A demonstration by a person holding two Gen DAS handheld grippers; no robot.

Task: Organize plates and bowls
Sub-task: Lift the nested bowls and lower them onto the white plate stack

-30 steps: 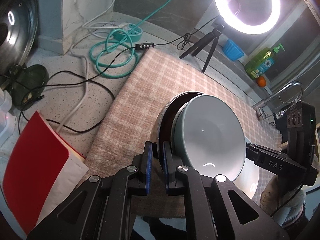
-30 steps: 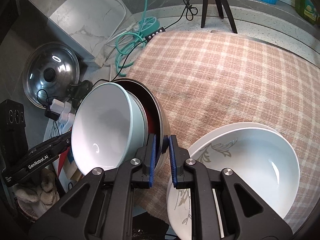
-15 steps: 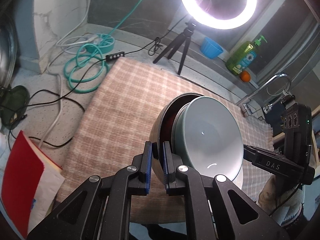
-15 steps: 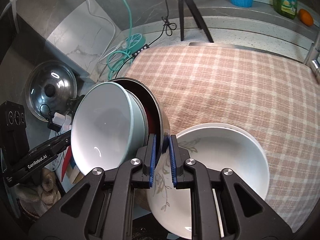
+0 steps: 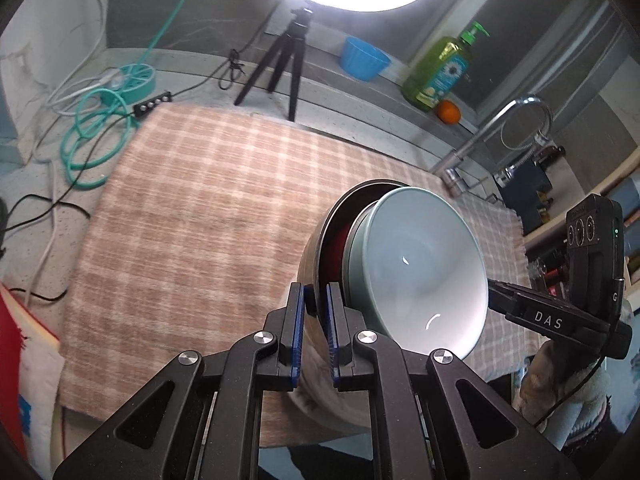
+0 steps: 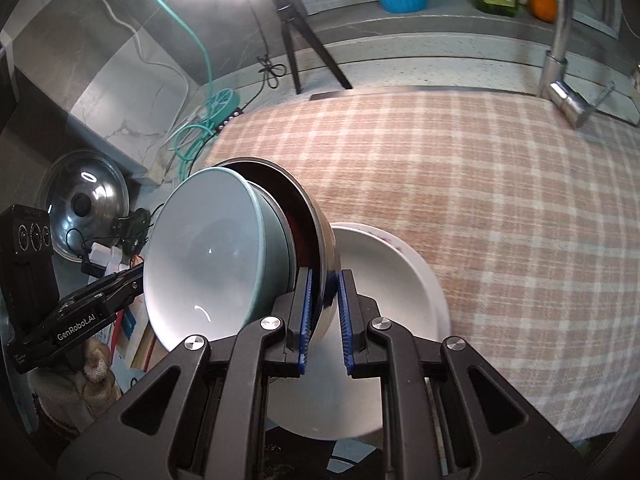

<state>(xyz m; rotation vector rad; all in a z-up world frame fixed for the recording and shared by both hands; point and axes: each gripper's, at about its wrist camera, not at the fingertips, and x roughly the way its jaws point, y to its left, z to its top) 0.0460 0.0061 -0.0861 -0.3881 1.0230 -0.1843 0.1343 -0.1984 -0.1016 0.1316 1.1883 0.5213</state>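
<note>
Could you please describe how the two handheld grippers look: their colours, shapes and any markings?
Both are black with angular, cut-out finger arms, silver round bolts and blue ribbed pads. The left gripper appears in the right wrist view with white lettering "GenRobot.AI" on its side. The right gripper appears in the left wrist view marked "DAS", carrying a black box with three round lenses, a green light and a thin black cable.

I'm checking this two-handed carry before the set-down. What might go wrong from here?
1. The pale green bowl sits loose and tilted inside the steel bowl; more tilt may slide it out.
2. The left tool and right tool each pinch only the thin rim, so the steel bowl could slip or pivot.
3. The white bowl lies close beneath; lowering here risks a knock.
</note>
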